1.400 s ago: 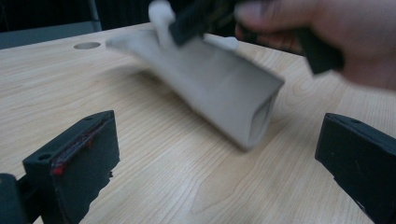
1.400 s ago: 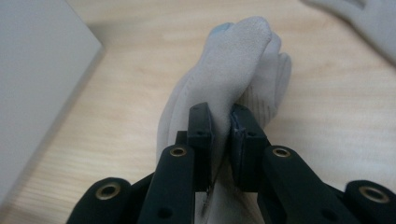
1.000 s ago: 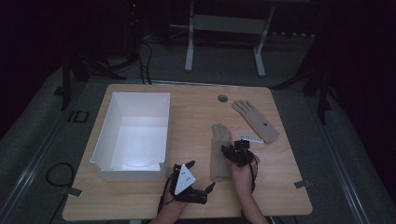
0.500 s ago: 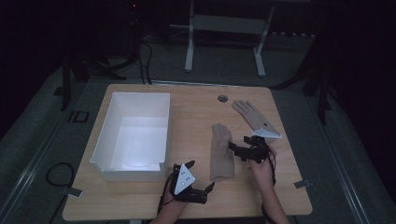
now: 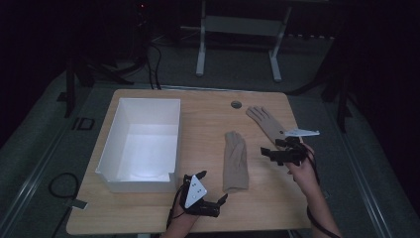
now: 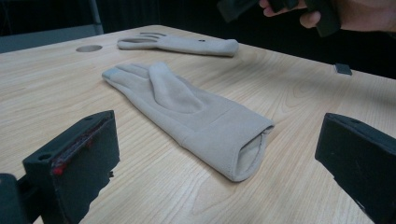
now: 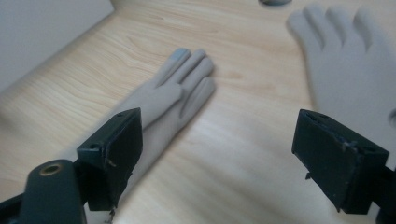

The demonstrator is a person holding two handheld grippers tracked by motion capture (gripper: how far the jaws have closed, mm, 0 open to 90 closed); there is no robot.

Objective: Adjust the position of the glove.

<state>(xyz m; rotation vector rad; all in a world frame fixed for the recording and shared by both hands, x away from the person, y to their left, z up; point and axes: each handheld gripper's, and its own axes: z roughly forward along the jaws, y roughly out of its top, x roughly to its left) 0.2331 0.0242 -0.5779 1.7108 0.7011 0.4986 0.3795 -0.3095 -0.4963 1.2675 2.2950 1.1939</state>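
Right gripper (image 5: 271, 154) hangs between the two beige gloves, jaws spread wide and holding nothing; in the right gripper view both gloves lie ahead of its jaws, one on each side. Left gripper (image 5: 218, 202) sits low at the near edge of the table (image 5: 208, 114), jaws also wide apart and empty, aimed at the cuff of the near glove (image 5: 236, 159).

Near glove lies flat mid-table, cuff toward the person, fingers pointing far, thumb folded over the palm. In the left gripper view (image 6: 187, 109) its open cuff faces the jaws, so the left gripper looks parked for a cuff grab. Far glove (image 5: 266, 123) lies flat at the far right, fingers spread, angled toward the cable hole (image 5: 236, 104); apart from the near glove, with bare wood between.

White bin (image 5: 143, 144) stands on the left half of the table, empty, well apart from both gloves. Likely the drop target, since its open top is clear.

Judgement: the right gripper, level with the gap between the gloves, seems set up to go for the far glove; nothing is gripped yet. Next move probably calls for lowering onto flat fabric, a thin pinch that could slip.
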